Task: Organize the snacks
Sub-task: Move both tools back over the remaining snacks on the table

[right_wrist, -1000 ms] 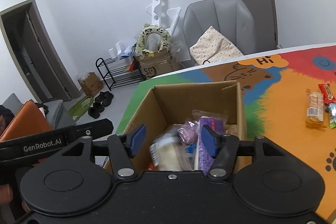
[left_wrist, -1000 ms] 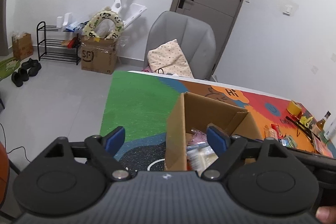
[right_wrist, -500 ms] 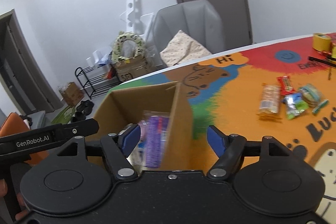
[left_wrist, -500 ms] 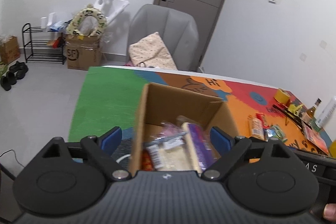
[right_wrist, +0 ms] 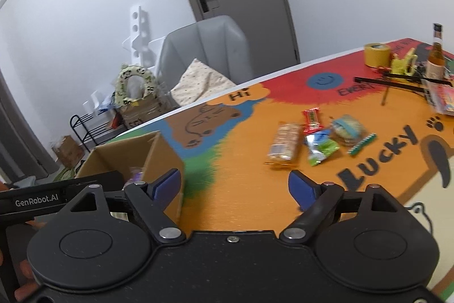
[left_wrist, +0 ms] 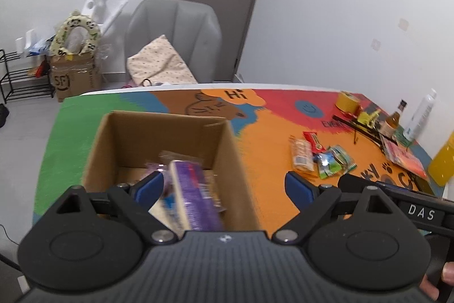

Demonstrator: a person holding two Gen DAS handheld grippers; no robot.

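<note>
An open cardboard box point(left_wrist: 167, 129) point(right_wrist: 159, 152) stands on the colourful table mat, holding a purple packet point(left_wrist: 195, 189) and other snacks. My left gripper point(left_wrist: 224, 186) is open above the box's right wall, nothing between its pads. My right gripper point(right_wrist: 235, 186) hovers over the orange mat just right of the box, its jaws opening and empty. Several loose snacks lie further right: a cracker pack point(right_wrist: 283, 142) point(left_wrist: 302, 154), a red bar point(right_wrist: 312, 117) point(left_wrist: 313, 139), a green-blue packet point(right_wrist: 320, 148) point(left_wrist: 329, 165) and a round biscuit pack point(right_wrist: 347, 128).
A yellow tape roll point(right_wrist: 376, 54), a glass bottle point(right_wrist: 435, 56), a black stick point(right_wrist: 403, 83) and a pink booklet point(left_wrist: 404, 158) sit at the table's far right. A grey chair point(left_wrist: 176, 36) with a cushion stands behind the table. A yellow container point(left_wrist: 442, 161) is at the right edge.
Both grippers have swung to the right, away from over the box toward the loose snacks. The right gripper's jaws have widened and now frame bare mat instead of the box contents.
</note>
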